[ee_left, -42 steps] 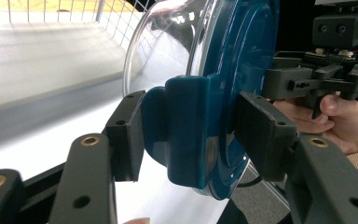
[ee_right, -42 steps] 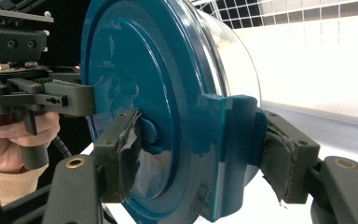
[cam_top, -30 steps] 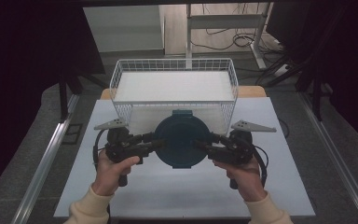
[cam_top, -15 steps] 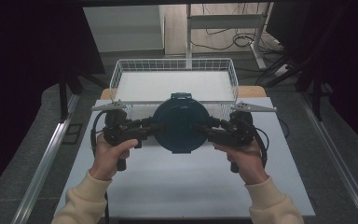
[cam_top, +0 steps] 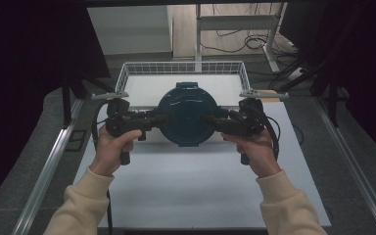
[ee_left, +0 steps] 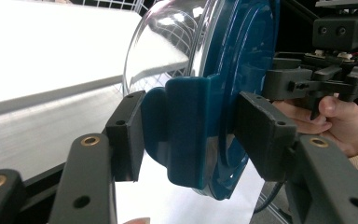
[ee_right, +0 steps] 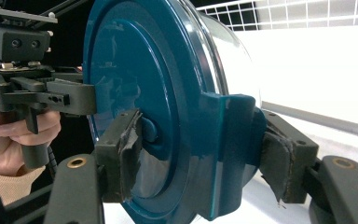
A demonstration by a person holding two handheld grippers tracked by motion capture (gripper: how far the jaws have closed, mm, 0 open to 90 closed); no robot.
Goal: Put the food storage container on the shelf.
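Above white table (cam_top: 196, 186), at 12 o'clock from you, round teal-lidded clear container (cam_top: 187, 116) held level between both hands; left gripper (cam_top: 152, 120) at 9, right gripper (cam_top: 214, 120) at 3, jaws clamped on lid's side latches, over white wire basket (cam_top: 127, 73).

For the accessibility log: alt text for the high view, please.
Two hand-held grippers, left gripper and right gripper, clamp opposite sides of a round dark-teal lidded container, held above a white table in front of a white wire basket.
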